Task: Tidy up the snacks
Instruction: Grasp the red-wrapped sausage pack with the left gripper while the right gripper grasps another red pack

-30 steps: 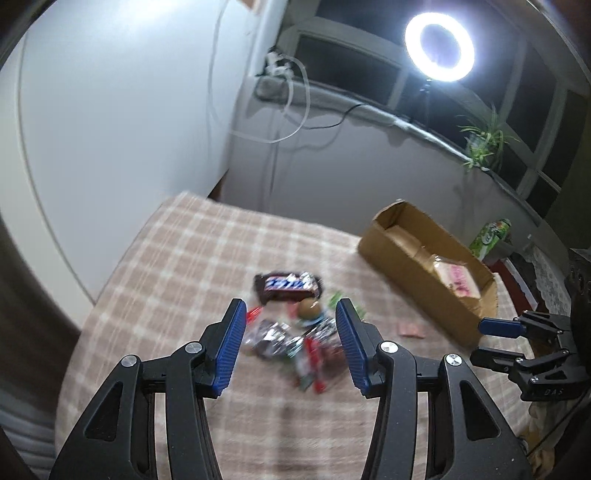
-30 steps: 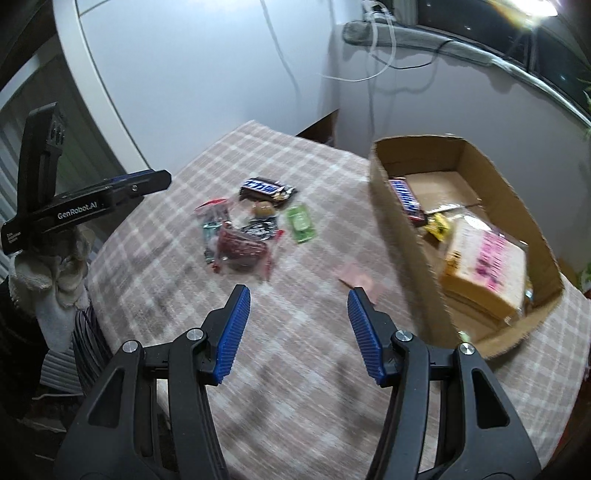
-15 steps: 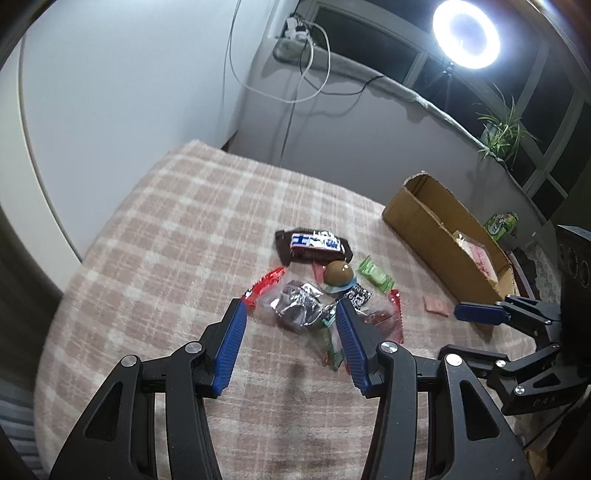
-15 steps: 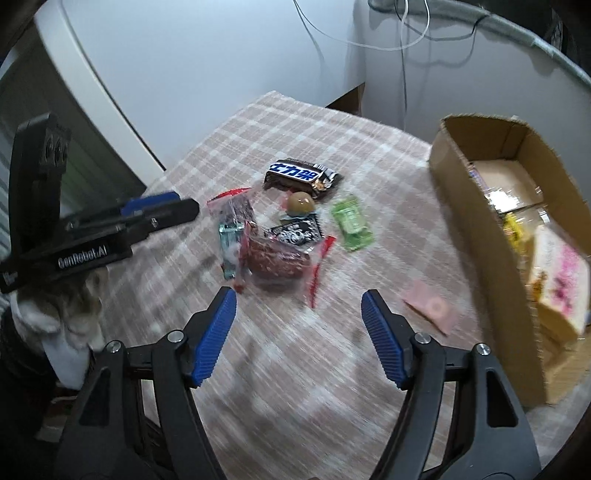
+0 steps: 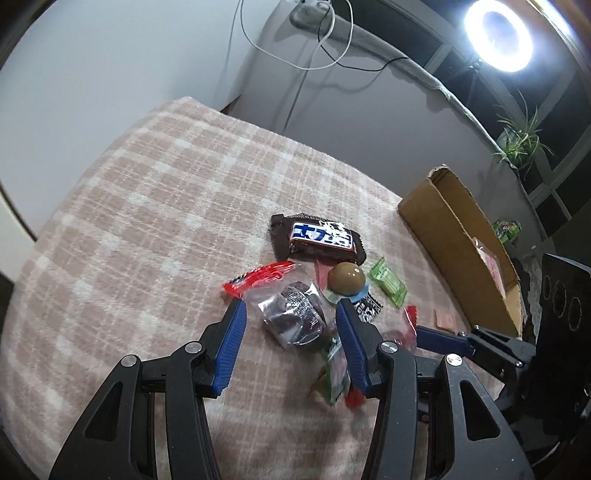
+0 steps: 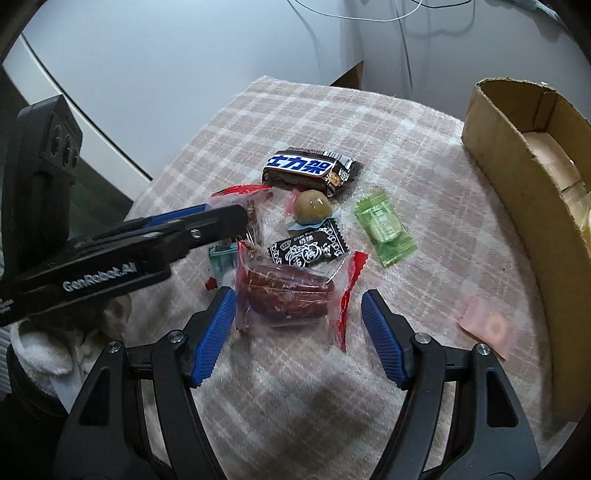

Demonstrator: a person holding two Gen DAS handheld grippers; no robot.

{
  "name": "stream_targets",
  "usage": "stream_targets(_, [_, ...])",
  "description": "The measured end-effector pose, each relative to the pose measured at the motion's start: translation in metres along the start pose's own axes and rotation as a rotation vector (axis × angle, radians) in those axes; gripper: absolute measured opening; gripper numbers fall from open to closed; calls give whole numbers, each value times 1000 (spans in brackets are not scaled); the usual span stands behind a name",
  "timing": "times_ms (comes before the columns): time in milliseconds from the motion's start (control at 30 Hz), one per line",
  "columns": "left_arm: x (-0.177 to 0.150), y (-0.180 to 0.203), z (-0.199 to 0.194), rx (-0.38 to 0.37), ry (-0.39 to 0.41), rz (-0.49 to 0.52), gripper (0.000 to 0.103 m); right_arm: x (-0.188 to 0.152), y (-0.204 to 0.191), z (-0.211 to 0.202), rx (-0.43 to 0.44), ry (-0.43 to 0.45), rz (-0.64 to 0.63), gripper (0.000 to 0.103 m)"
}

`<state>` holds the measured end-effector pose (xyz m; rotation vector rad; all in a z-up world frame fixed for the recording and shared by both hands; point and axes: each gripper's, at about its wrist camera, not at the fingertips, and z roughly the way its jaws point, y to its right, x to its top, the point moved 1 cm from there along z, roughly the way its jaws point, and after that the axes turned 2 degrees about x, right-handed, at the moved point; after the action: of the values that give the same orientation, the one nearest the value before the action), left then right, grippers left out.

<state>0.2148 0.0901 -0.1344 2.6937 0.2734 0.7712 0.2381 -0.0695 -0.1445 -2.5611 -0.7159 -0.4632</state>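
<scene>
The left gripper hangs over a pile of wrapped snacks on a pink plaid tablecloth. Its jaws stand apart and grip nothing. A clear red-edged packet with a dark foil-wrapped piece lies between the blue pads; whether the pads touch it cannot be told.

The right gripper hangs over the same pile from the opposite side. Its jaws are open and wider than those of the left gripper; they have just been opening. A clear packet of dark red dried fruit lies between the pads, apart from both.

Layout of the pile, right wrist view:
- A brown chocolate bar with a blue-and-white label lies at the far edge.
- A round brown sweet sits just in front of the bar.
- A black-and-white candy wrapper lies between the sweet and the dried fruit packet, touching the packet.
- A green candy wrapper lies just right of the pile.
- A pink sachet lies alone near the cardboard box.

The box stands open at the right edge of the table, well apart from the pile. A ring light glows in the left wrist view.
</scene>
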Motion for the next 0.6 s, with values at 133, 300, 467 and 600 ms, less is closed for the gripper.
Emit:
stream_targets(133, [3,4,9,8,-9,17,49,0,-3,4,-10,-5,-23,73])
stream_targets(300, [5,14,14,46,1,69,51,-1,-5,9,-4,-13,-28,73])
stream_targets(467, [4,16,13,42,19,80,45,-3,-4,8,16,-9,-18,62])
stream_targets(600, [3,16,9,43,40,81,40,-5,-2,4,24,3,-2,57])
